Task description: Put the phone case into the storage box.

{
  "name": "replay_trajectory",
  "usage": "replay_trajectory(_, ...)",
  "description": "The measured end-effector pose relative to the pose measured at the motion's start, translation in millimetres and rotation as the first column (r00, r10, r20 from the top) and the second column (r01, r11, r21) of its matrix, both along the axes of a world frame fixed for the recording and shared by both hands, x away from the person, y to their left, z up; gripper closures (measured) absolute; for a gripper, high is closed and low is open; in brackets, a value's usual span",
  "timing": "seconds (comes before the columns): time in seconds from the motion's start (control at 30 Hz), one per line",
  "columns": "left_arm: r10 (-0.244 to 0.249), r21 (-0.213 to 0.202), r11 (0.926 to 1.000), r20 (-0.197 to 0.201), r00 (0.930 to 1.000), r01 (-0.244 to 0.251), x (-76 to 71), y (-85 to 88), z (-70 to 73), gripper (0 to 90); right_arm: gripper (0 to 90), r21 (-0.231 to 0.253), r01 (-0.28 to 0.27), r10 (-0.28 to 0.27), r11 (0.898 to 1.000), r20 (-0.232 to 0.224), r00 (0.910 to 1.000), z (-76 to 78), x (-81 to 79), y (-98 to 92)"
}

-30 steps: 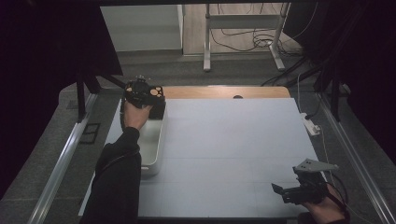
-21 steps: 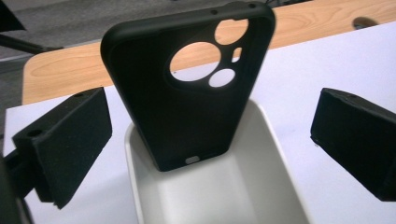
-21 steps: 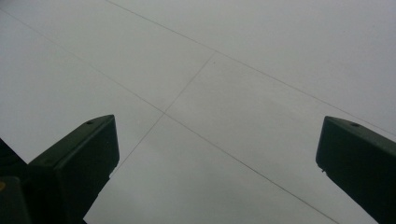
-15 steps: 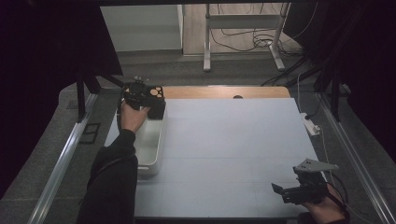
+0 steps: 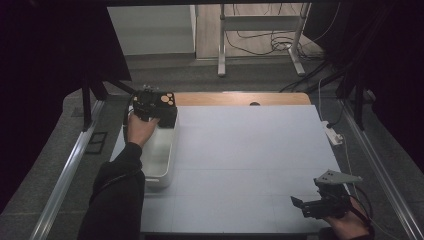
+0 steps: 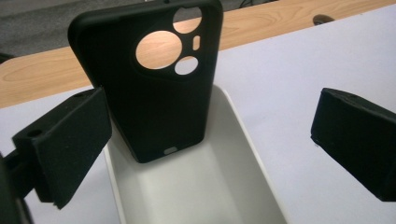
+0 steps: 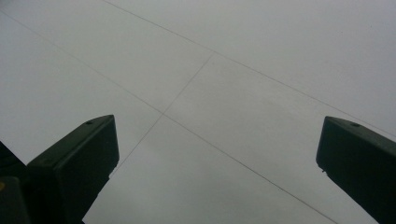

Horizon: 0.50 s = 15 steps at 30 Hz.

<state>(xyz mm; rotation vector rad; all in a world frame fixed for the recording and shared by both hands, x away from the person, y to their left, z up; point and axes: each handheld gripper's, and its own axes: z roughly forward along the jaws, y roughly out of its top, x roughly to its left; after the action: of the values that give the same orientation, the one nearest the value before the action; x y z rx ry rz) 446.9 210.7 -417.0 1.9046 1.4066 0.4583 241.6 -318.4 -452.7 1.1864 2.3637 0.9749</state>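
A black phone case with round camera cut-outs stands tilted, leaning on the far end wall of a white tray. My left gripper is open, its jaws spread wide on either side of the case and just short of it. From above, the case and my left gripper sit at the tray's far end, at the table's far left. My right gripper hovers open near the front right corner; its jaws frame bare white table and hold nothing.
A white sheet with thin seam lines covers the table; a strip of bare wood runs along its far edge. A power strip lies at the right edge. Metal rails flank both sides.
My left forearm has drawn slightly to the left and back while the gripper stays at the tray's far end. The right gripper has not moved.
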Motion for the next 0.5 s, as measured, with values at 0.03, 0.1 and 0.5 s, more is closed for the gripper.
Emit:
replay_trajectory(0.03, -0.002, -0.003, 1.0, 0.0, 1.0, 0.002, -1.3, -0.2, 0.2, 0.0, 0.0, 0.0, 0.001, -0.001, 1.0, 0.0, 1.0, 0.0, 0.1, 0.0)
replay_trajectory(0.1, -0.008, -0.005, 1.0, 0.002, 1.0, 0.008, -3.5, -0.4, 0.4, 0.0, 0.0, 0.0, 0.001, -0.001, 1.0, 0.001, 1.0, 0.0, 0.1, 0.0)
replay_trajectory(0.5, -0.05, -0.031, 0.9983, 0.015, 0.9986, 0.05, -20.5, 1.3, 2.6, 0.0, 0.0, -0.002, 0.004, -0.004, 1.0, -0.001, 1.0, 0.0, 0.2, 0.2)
